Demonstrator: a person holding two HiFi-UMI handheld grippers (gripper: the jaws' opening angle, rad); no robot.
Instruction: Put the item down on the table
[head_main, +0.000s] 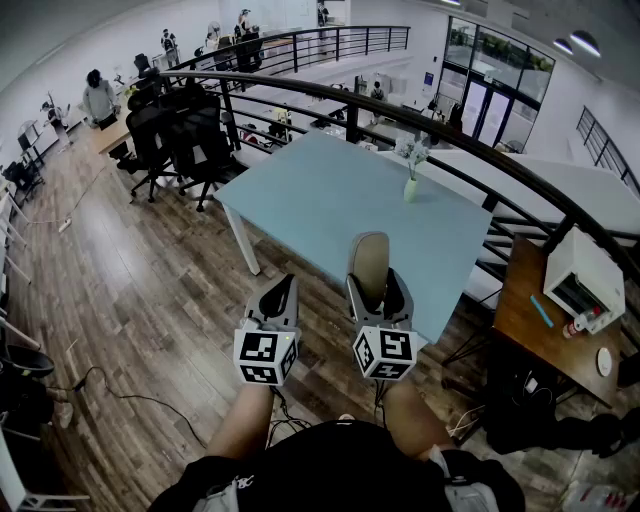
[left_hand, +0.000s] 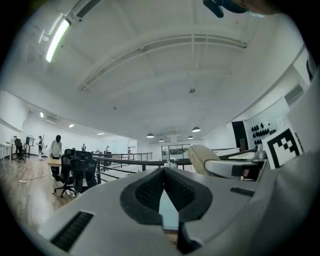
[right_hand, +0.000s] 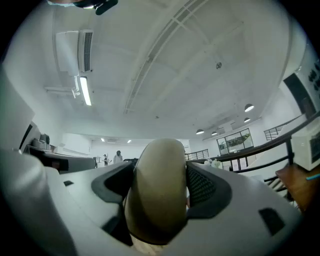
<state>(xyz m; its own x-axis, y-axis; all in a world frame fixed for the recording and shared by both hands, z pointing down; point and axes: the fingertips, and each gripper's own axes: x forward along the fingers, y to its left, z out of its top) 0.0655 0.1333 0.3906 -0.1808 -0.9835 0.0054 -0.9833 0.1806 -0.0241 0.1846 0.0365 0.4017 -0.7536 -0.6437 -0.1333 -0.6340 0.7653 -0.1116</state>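
Right gripper (head_main: 377, 298) has its jaws spread wide and clamped on the beige rounded item (head_main: 369, 262). The item stands up between the pads, in the air over the near edge of the pale blue table (head_main: 320, 200). Left gripper (head_main: 283, 292) hangs just beside, jaws together, nothing in them. A small vase (head_main: 411, 186) stands near the table's far edge.

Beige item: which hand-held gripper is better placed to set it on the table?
Right: the right hand-held gripper clamps the beige item at the blue table near edge; the left hand-held gripper is shut, empty.
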